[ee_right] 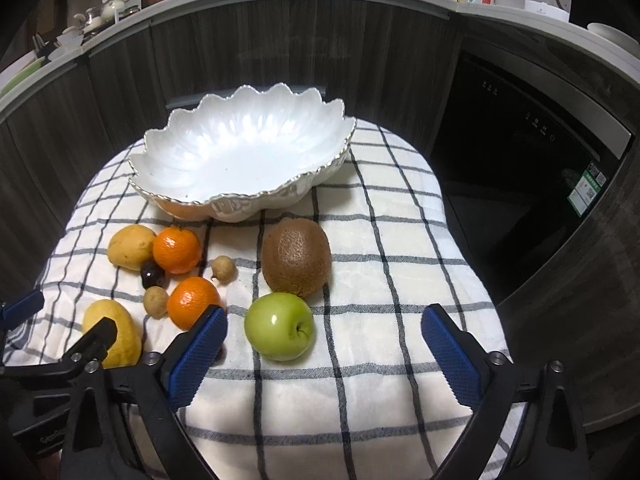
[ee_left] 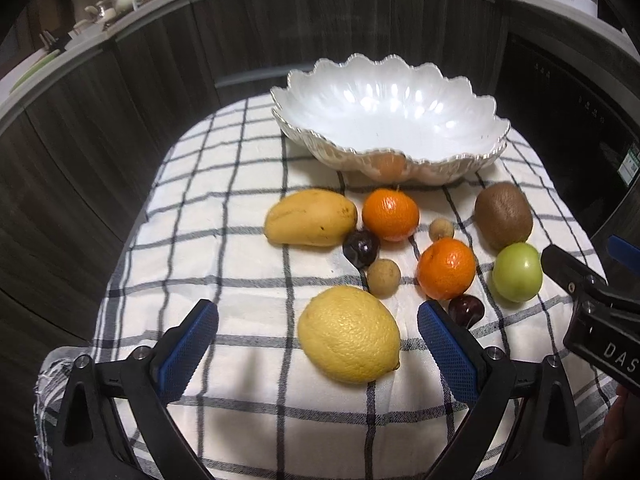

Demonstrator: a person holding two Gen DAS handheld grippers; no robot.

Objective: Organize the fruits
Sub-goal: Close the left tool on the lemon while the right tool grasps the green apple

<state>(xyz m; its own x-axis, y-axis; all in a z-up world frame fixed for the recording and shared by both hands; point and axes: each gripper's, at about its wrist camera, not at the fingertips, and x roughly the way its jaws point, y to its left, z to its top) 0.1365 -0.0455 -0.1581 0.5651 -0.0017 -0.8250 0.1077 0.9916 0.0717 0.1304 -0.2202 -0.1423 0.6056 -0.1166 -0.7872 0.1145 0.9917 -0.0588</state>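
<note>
Fruits: all loose on the checked cloth, none yet in the bowl; they lie in a cluster in front of it, presumably laid out for sorting.
Lemon: nearest the left gripper, lying between its two blue pads but untouched, a likely first pick for that side.
Green apple: upright, stem dimple showing, between the right gripper's pads and nearer its left one; not touched.
Kiwi: just behind the apple, apart from it.
Mandarins: one beside the mango, the other nearer the lemon; small brown longan-like fruits and dark plums fill the gaps, so close that a wide grasp there could nudge neighbours.
Bowl: white, scalloped, empty, at the far side of the cloth; judged the destination, its open mouth facing both grippers.
Left gripper: jaws wide apart, holding nothing, angled down over the lemon.
Right gripper: jaws wide apart, holding nothing, angled down toward the apple; seen from the left wrist at the right edge.
Tabletop: hidden under the cloth, which cushions round fruit and keeps it from rolling.
Surroundings: dark cabinet fronts and a cluttered kitchen counter behind.
Stage: judged the approach before any first grasp.
</note>
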